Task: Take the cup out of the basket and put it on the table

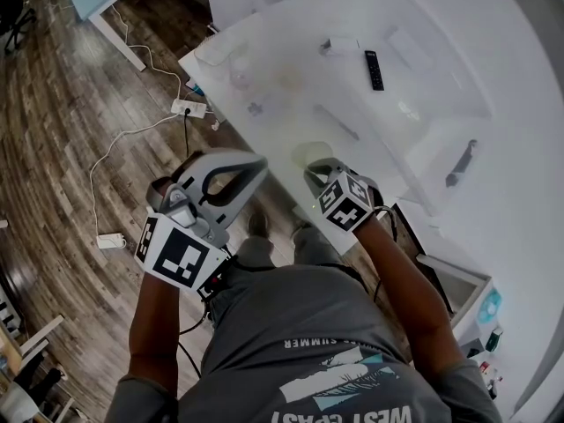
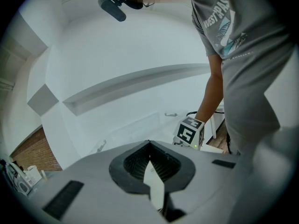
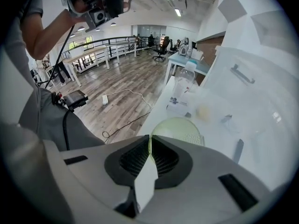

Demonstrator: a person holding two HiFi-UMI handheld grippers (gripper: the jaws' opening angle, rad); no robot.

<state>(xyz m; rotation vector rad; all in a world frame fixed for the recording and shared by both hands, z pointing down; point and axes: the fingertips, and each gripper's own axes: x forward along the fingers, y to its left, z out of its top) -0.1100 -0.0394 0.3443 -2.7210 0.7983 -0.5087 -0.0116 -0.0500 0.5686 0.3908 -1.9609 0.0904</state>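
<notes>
Right gripper [image 3: 149,141] clamped on the rim of a pale green, dotted translucent plastic cup [image 3: 182,129] just ahead at the white table's [image 1: 273,60] edge, left gripper [image 2: 149,143] pressed together, empty, grey T-shirt [image 1: 352,386] printed "WEST" behind both

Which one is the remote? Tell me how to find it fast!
Find the big white table. From the pale green round container at its near edge, which the right gripper pinches, look across to the far side. The slim black rectangular remote control lies flat there, black while everything next to it is white or clear.
</notes>
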